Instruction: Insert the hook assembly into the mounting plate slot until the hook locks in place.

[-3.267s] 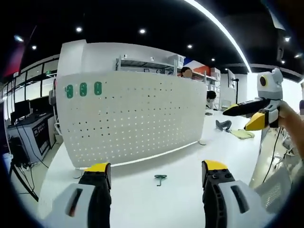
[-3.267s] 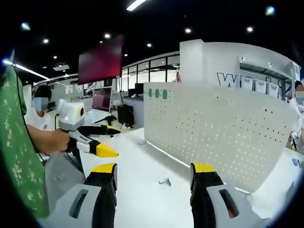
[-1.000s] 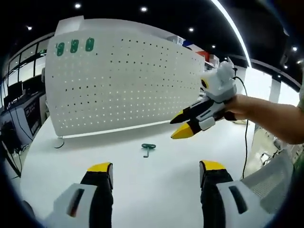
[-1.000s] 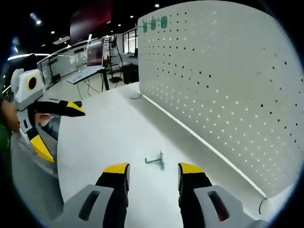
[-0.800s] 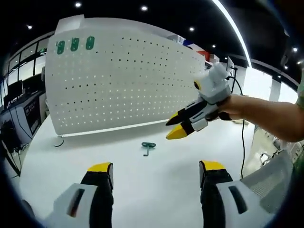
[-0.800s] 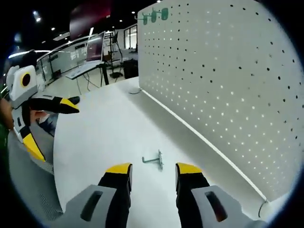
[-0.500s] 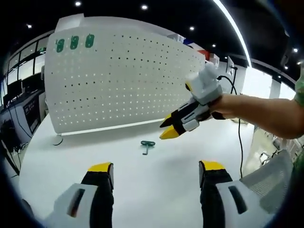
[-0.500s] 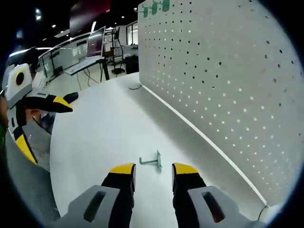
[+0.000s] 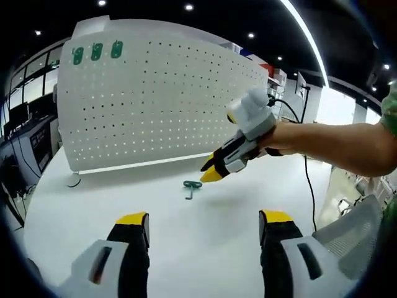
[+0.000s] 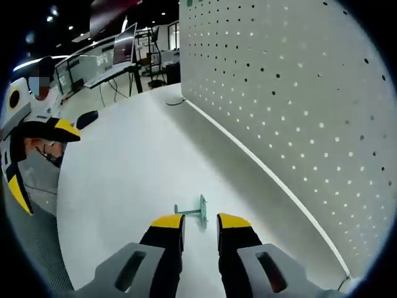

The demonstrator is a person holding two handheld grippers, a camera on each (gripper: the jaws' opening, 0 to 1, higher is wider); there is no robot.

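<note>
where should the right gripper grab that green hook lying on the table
Probably on the thin straight shank of the green hook, not its upright flat end. The hook lies flat on the white table, just ahead of the right gripper, shank crosswise to the narrowly parted jaws. Coming straight down from above should work, one jaw either side.

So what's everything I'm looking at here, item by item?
Small green metal hook: one, green, lying on the table just ahead of the right gripper's tips.
White perforated pegboard panel: one, white, standing upright along the table's far side.
Green tags: three, green, at the panel's top corner.
White table: one, white, under everything.
Left gripper: one, yellow-tipped, jaws wide apart, held back.
Right gripper: one, yellow-tipped, jaws narrowed but apart, close to the hook.
Person's forearm: one, holding the right gripper.
</note>
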